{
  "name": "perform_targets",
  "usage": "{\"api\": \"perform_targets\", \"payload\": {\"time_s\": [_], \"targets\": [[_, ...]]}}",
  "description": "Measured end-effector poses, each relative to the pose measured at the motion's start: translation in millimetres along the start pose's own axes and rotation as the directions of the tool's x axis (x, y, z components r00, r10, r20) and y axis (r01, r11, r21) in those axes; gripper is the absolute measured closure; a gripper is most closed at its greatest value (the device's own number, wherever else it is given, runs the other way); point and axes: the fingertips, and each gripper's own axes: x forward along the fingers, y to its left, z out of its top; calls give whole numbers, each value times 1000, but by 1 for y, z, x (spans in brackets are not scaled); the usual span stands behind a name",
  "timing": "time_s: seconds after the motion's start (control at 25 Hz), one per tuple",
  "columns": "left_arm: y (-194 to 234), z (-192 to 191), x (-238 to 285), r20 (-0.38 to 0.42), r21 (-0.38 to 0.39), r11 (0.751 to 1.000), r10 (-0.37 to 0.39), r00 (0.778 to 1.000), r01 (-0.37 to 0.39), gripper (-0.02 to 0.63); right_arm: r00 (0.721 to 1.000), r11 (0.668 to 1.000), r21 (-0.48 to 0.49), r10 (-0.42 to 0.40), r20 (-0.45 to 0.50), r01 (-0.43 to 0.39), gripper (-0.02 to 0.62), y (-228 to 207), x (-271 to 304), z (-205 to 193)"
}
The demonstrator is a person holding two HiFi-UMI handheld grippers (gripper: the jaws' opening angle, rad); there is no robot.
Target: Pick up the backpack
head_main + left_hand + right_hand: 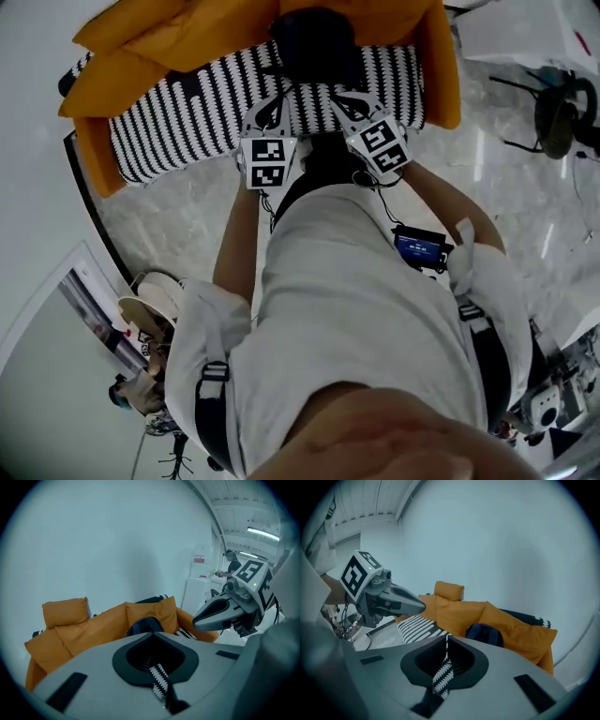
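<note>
A dark navy backpack (314, 47) leans against the orange back cushions of a sofa and rests on a black-and-white striped throw (187, 117). In the head view my left gripper (272, 105) and right gripper (347, 101) hover side by side over the throw's front edge, just short of the backpack. Both are shut with nothing in them. In the left gripper view the backpack (140, 625) shows just past my shut jaws (153, 641), with the right gripper (220, 611) at the right. The right gripper view has the backpack (484, 634) beyond its jaws (446, 641) and the left gripper (393, 599) at the left.
The sofa's orange cushions (169, 37) stand against a white wall. Marble floor (178, 225) lies in front of it. A dark chair (562, 112) stands at the far right. A white cabinet (197, 592) and a person (230, 564) show in the background.
</note>
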Motion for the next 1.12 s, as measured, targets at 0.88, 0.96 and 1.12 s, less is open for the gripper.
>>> {"api": "perform_targets", "payload": {"time_s": [0.88, 0.96, 1.12], "targets": [[69, 16, 191, -169, 414, 907, -1, 986, 72, 594, 976, 992, -106, -84, -203, 63, 555, -127, 100, -8], [71, 11, 203, -186, 417, 905, -7, 983, 85, 594, 975, 992, -110, -84, -206, 62, 555, -134, 108, -10], [81, -6, 214, -237, 387, 915, -19, 971, 112, 594, 972, 991, -111, -100, -213, 78, 555, -146, 128, -8]]}}
